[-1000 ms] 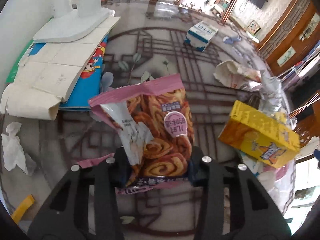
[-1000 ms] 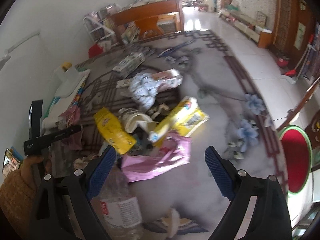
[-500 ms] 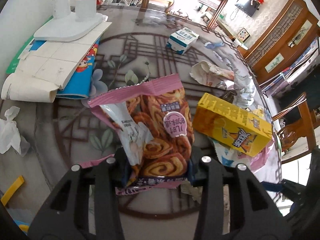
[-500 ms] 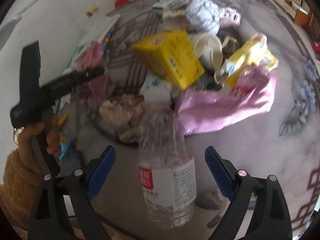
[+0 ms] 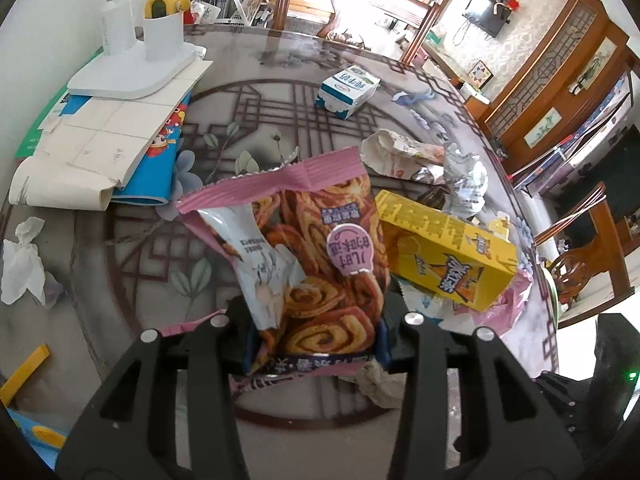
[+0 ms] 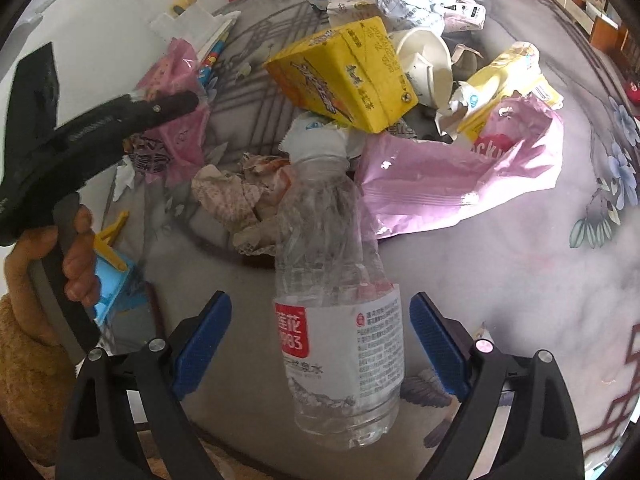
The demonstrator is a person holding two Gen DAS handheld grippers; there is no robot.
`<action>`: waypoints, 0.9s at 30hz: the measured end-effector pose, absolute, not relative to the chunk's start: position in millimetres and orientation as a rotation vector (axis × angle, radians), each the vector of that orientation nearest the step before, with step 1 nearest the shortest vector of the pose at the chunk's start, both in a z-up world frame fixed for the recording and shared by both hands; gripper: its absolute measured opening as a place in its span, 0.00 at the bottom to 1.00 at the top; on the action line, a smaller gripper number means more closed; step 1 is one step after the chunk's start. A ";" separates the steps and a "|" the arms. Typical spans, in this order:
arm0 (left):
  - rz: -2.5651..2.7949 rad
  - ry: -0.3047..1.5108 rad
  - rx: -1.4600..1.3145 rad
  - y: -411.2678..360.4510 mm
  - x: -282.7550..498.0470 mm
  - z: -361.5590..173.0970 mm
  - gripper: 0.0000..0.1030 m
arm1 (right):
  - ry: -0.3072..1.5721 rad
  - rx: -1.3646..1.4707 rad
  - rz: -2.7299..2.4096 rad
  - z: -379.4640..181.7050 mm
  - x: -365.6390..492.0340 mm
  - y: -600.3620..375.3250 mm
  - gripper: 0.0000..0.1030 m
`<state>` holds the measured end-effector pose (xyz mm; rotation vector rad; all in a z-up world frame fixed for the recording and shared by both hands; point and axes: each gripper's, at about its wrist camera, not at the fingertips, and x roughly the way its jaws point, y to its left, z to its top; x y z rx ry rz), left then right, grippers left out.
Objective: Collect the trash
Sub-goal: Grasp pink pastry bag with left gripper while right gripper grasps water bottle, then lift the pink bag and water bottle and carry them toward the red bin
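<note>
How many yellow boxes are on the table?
1: the yellow box lies tilted on the trash pile, right of the snack bag held in the left gripper. More could hide under the pile.

Between the spread fingers of the right gripper [image 6: 320, 340], the clear bottle [image 6: 340, 344] bears a red label block reading "983" under Chinese characters; beyond it, the pink bag [image 6: 460, 172] shows "ocky"; other print on the packets is Chinese, too small to read.
</note>
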<state>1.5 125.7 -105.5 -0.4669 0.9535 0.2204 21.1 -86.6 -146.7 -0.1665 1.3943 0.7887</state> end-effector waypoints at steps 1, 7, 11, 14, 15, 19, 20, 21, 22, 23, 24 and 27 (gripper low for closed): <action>0.220 0.948 -0.464 124.5 0.6 -104.0 0.40 | 1.395 -0.172 0.786 -147.3 20.3 -87.1 0.75; 0.217 0.924 -0.453 117.6 -3.6 -95.6 0.40 | 1.379 -0.170 0.796 -143.5 15.9 -92.5 0.54; 0.214 0.909 -0.450 114.2 -4.6 -90.2 0.40 | 1.322 -0.167 0.812 -130.9 11.9 -99.5 0.53; 0.214 0.892 -0.446 110.5 -6.2 -83.9 0.40 | 1.279 -0.148 0.824 -120.6 11.3 -105.8 0.48; 0.213 0.886 -0.446 109.5 -6.5 -81.8 0.40 | 1.263 -0.141 0.827 -117.0 11.3 -107.8 0.48; 0.209 0.869 -0.440 107.6 -5.5 -75.0 0.40 | 1.188 -0.128 0.830 -102.0 11.7 -115.5 0.48; 0.208 0.864 -0.439 106.6 -5.0 -73.0 0.40 | 1.176 -0.120 0.828 -98.7 12.2 -118.0 0.48; 0.207 0.857 -0.437 105.3 -4.4 -70.3 0.40 | 1.163 -0.108 0.826 -95.0 13.6 -121.3 0.48; 0.205 0.852 -0.434 104.3 -3.6 -68.3 0.40 | 1.152 -0.095 0.824 -91.9 15.0 -124.4 0.48; 0.203 0.848 -0.433 103.1 -3.3 -67.1 0.40 | 1.141 -0.082 0.824 -88.4 16.3 -128.2 0.48; 0.198 0.843 -0.430 101.0 -1.8 -64.7 0.40 | 1.124 -0.068 0.821 -84.0 18.1 -132.1 0.48; 0.188 0.834 -0.422 96.2 2.6 -60.4 0.40 | 1.090 -0.052 0.812 -76.2 21.6 -135.8 0.47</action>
